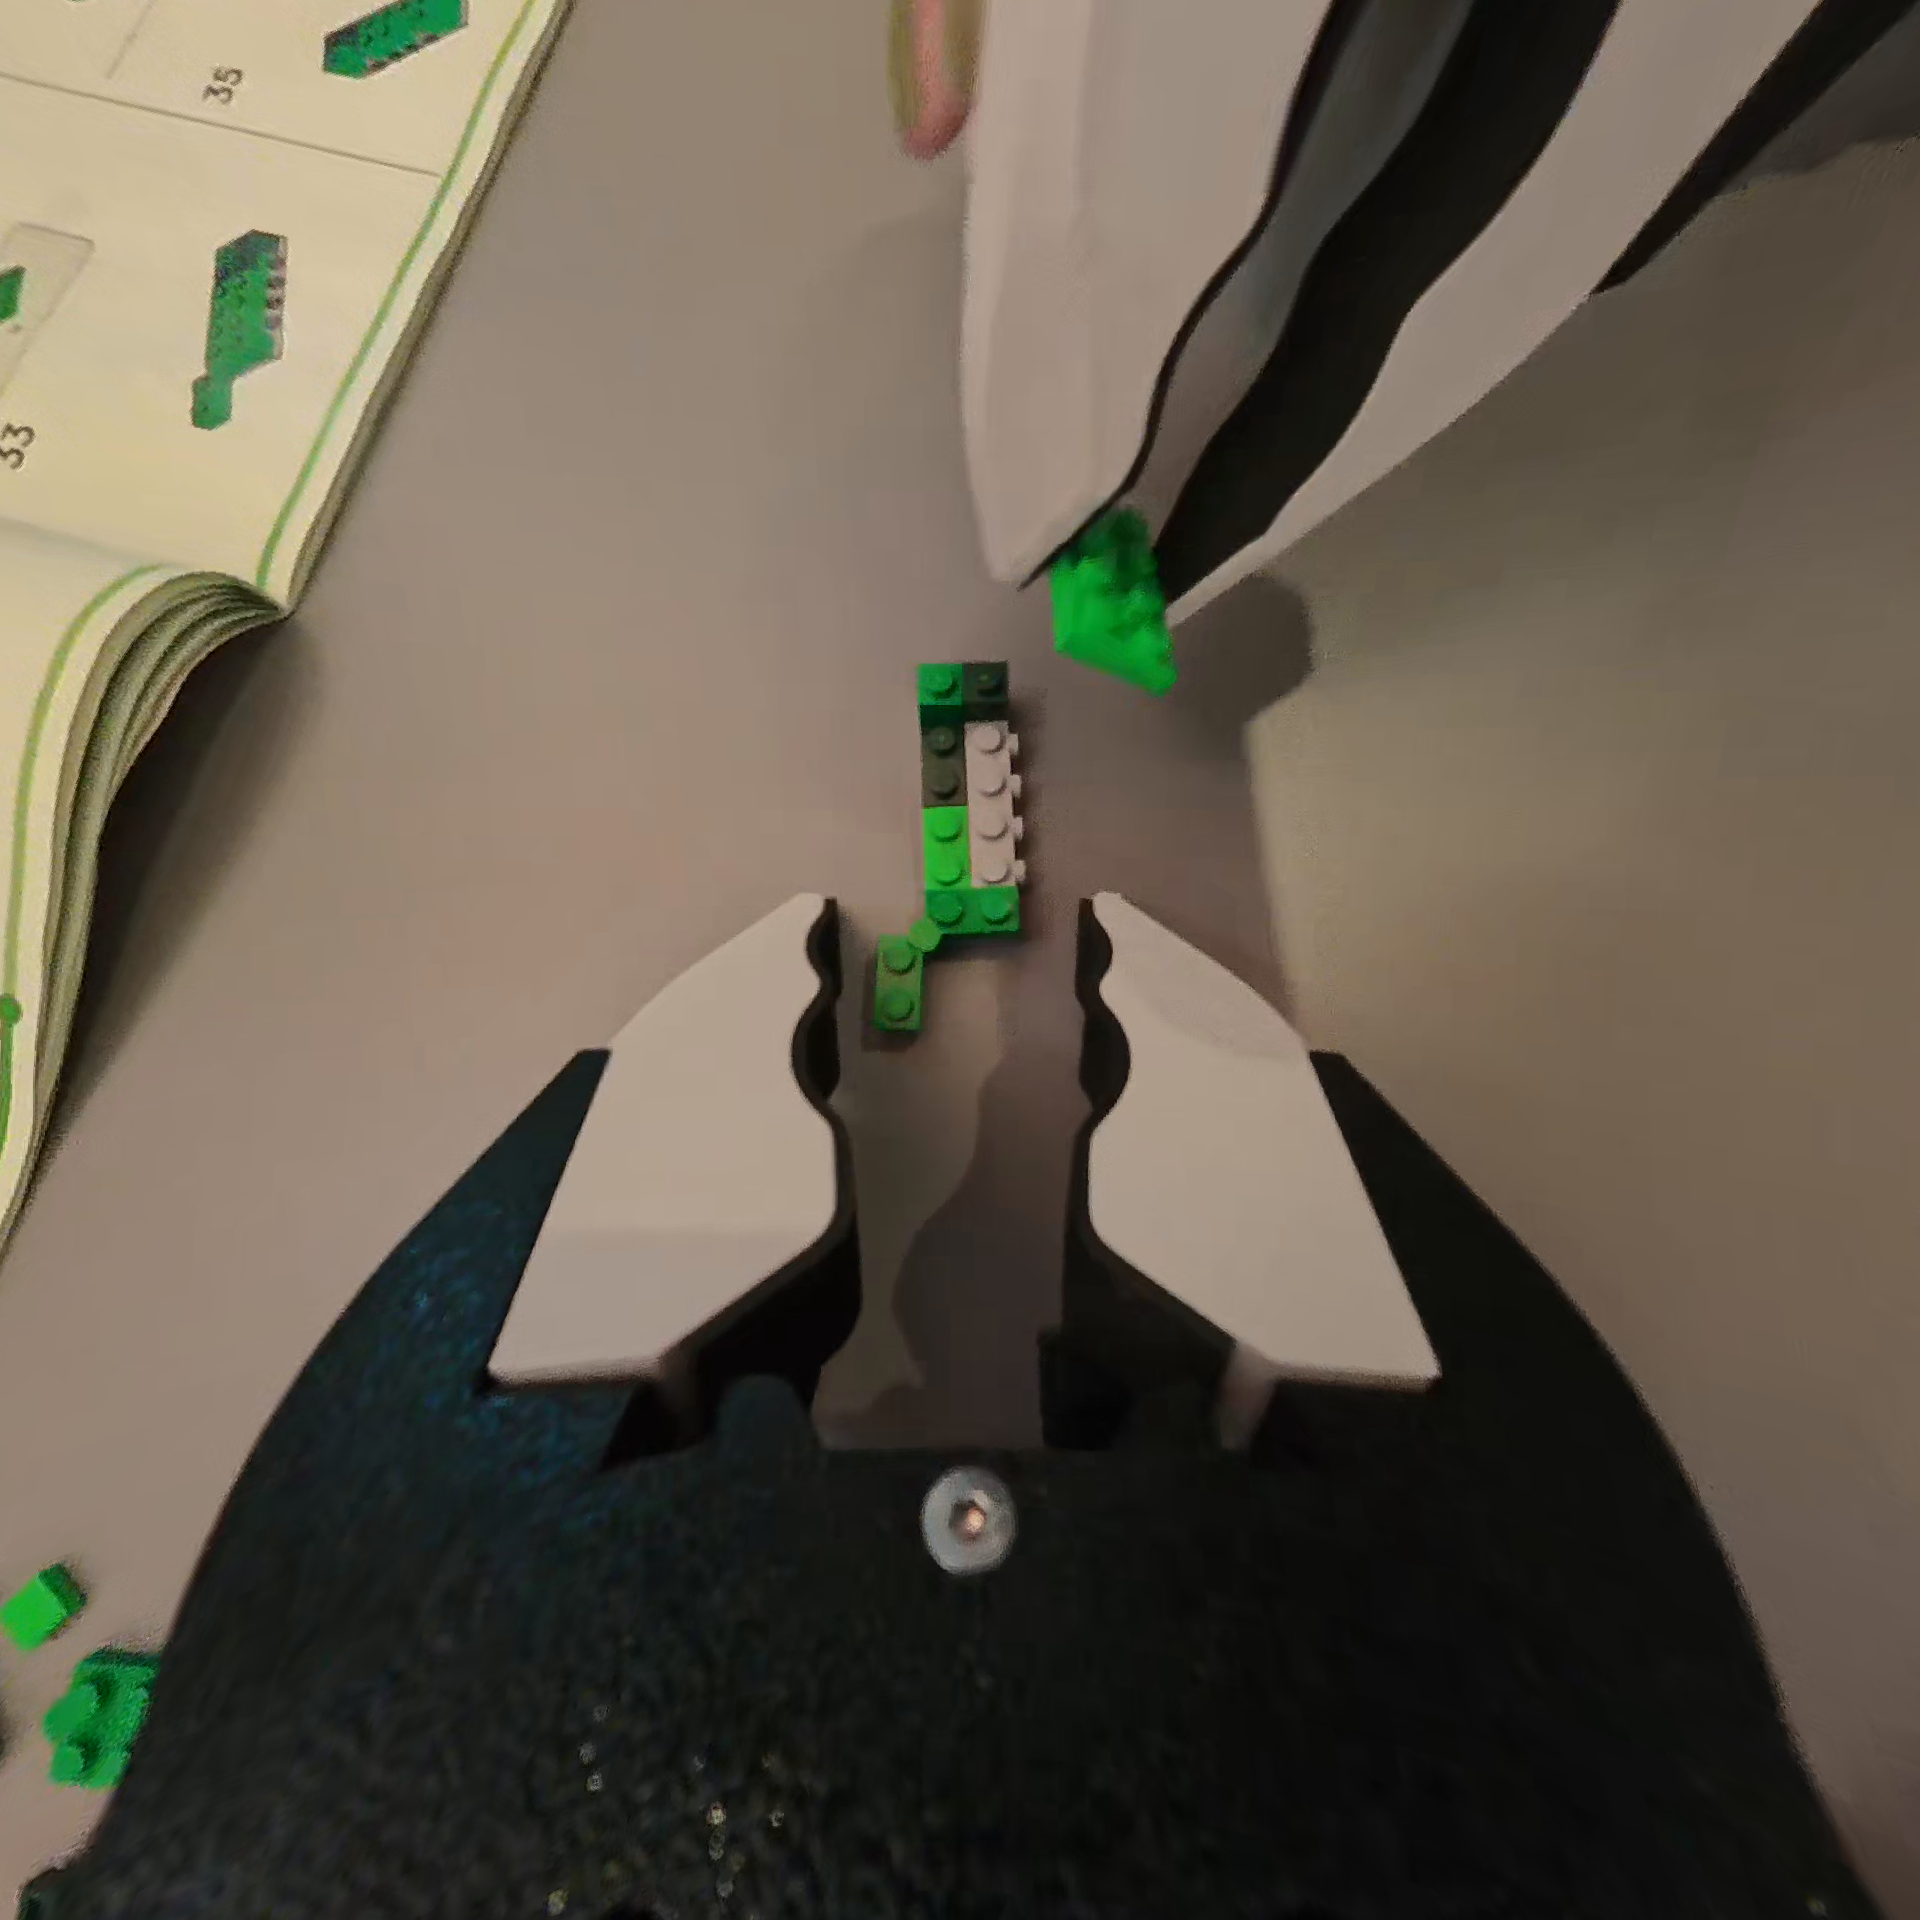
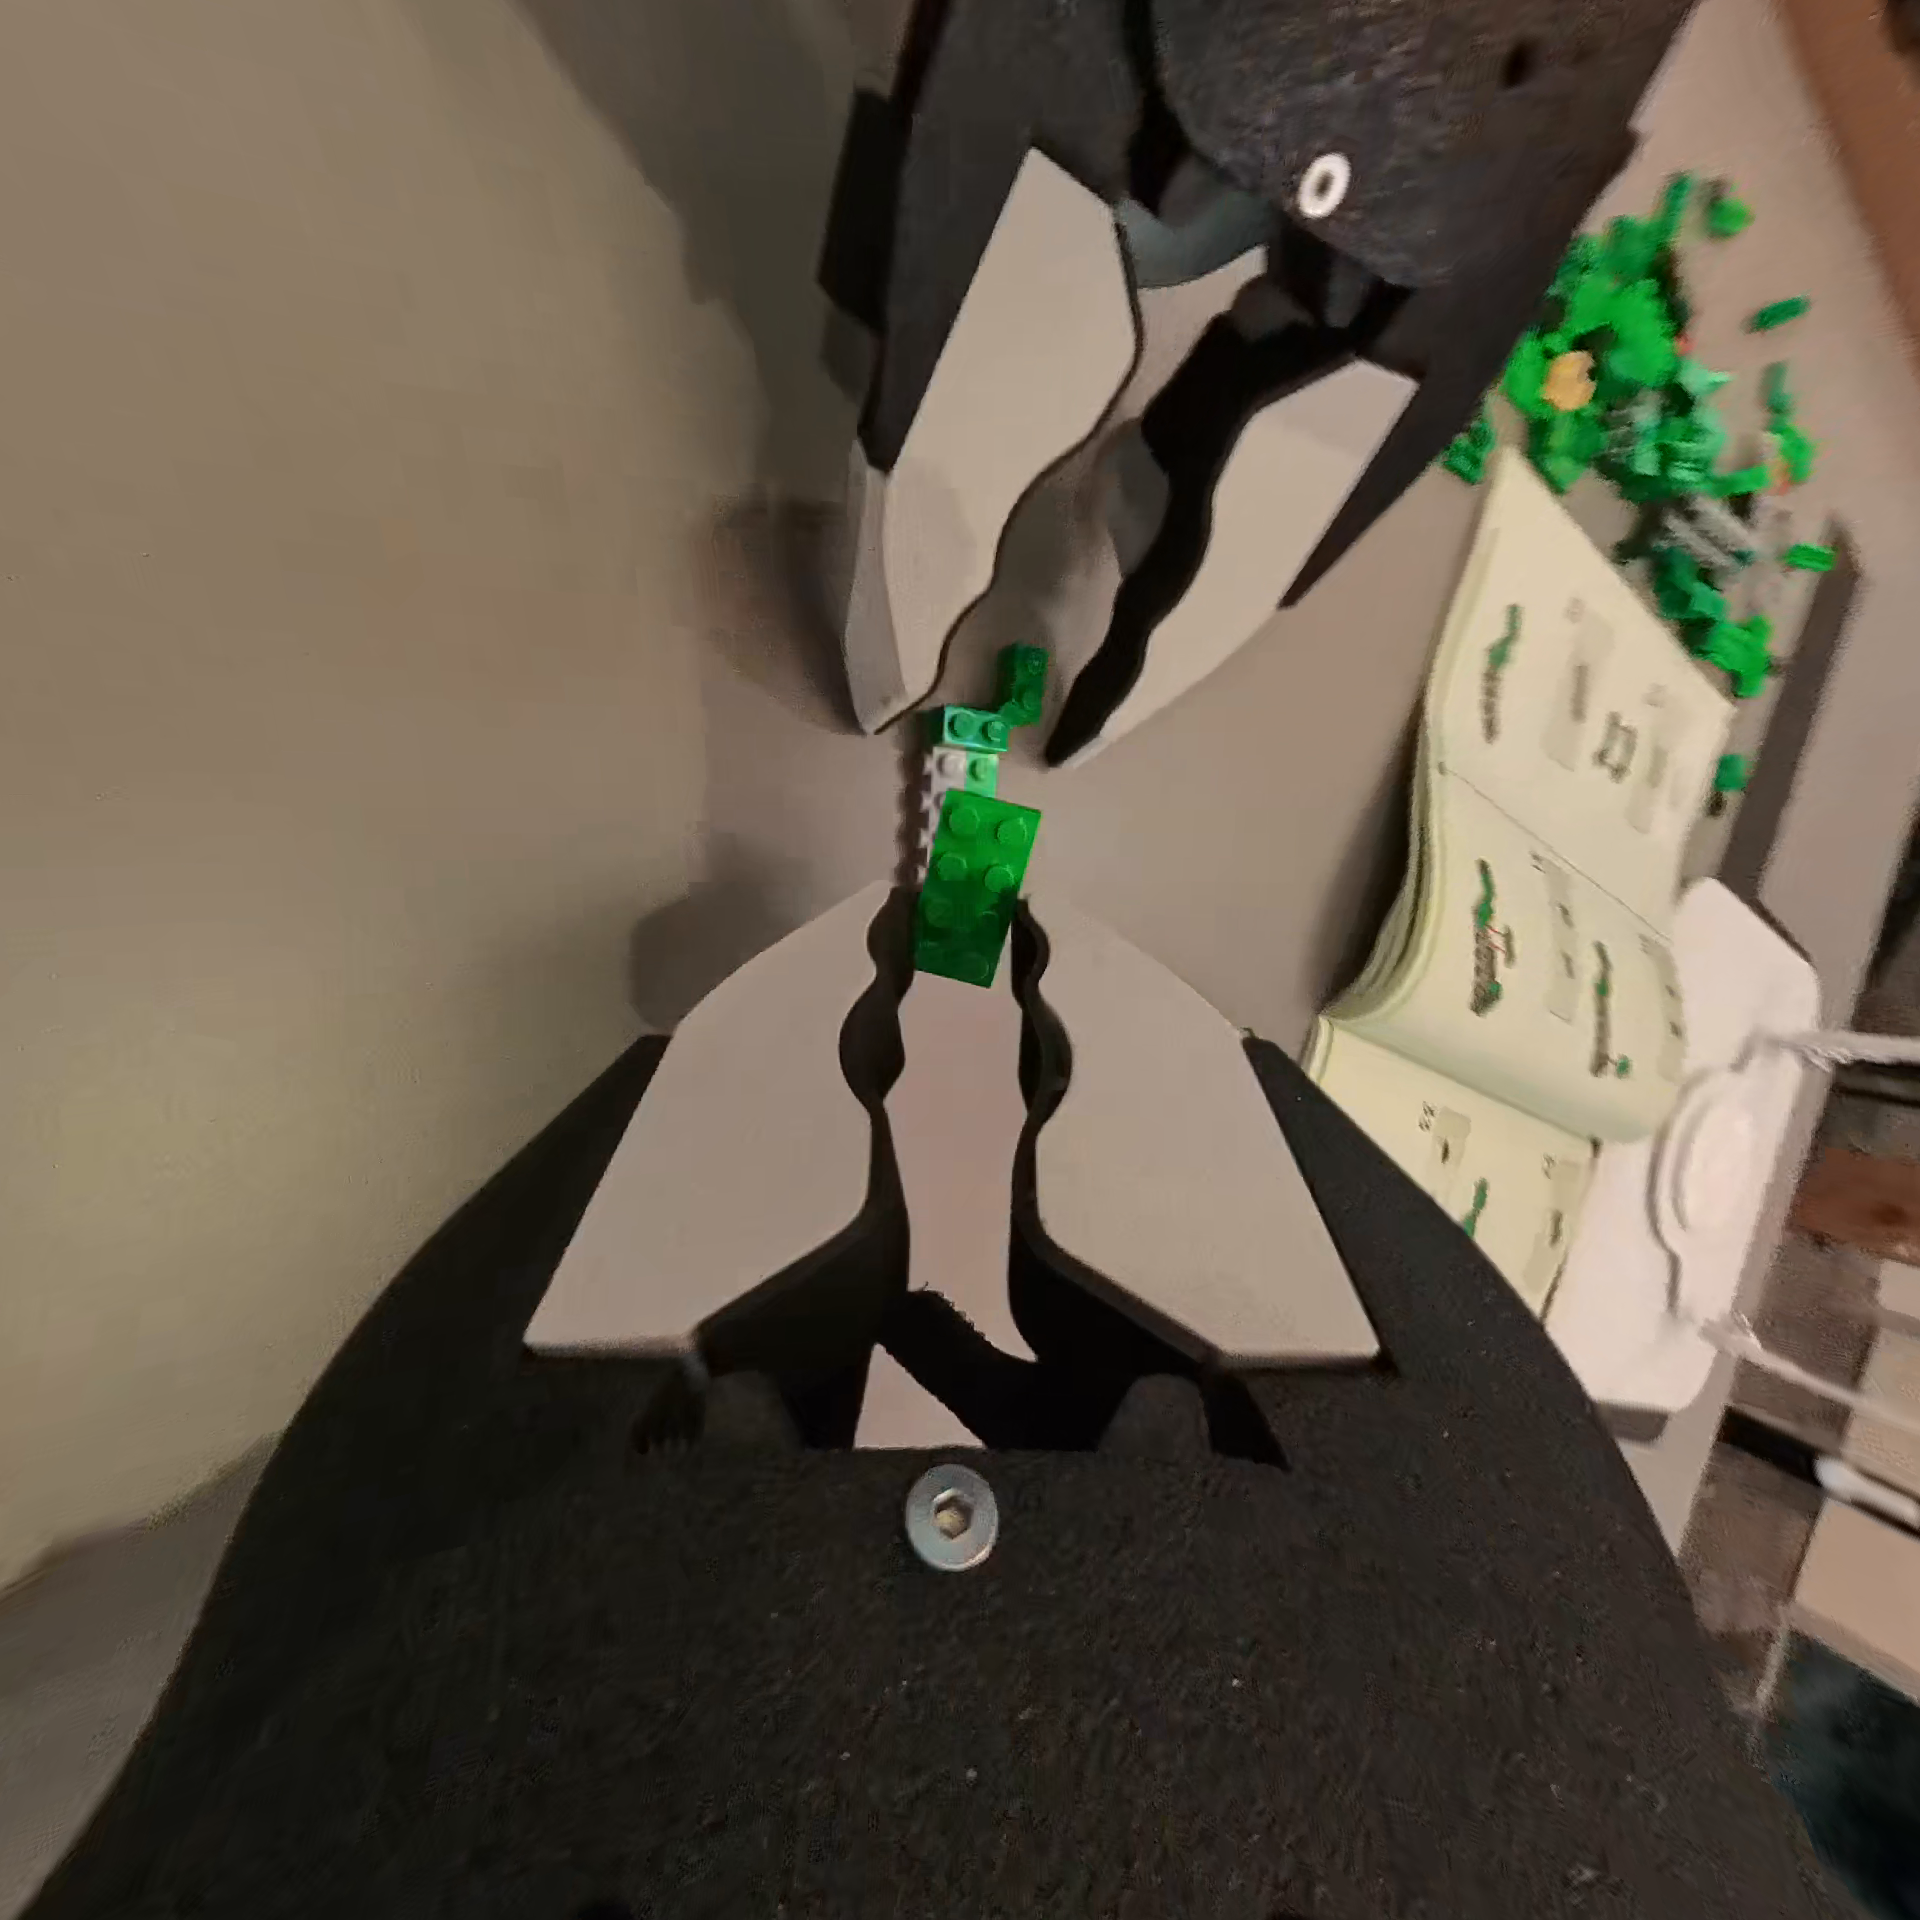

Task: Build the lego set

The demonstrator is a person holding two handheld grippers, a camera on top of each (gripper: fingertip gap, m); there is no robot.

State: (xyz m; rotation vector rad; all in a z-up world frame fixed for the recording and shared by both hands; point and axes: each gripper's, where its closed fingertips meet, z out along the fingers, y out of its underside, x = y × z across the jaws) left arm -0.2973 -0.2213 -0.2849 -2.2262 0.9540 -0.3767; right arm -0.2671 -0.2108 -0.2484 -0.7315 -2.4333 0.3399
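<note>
In the left wrist view, two loose green bricks lie at the near left edge of the grey table. The left gripper reaches forward low over the table with its two fingers spread and nothing between them. Just beyond its tips lies the one partly built lego strip, flat on the table, its long axis running near to far along the line of the fingers. It is made of bright green, dark green and light grey pieces, and a short green hinged piece angles off its near end toward the left finger.

Farther and to the right, the right gripper comes down steeply from the far right, pinching one green plate between its tips. In the right wrist view this plate has two rows of studs and its long axis runs roughly along the fingers, hanging over the strip's end.

One open instruction booklet lies far left. A pile of green pieces sits beyond it.
</note>
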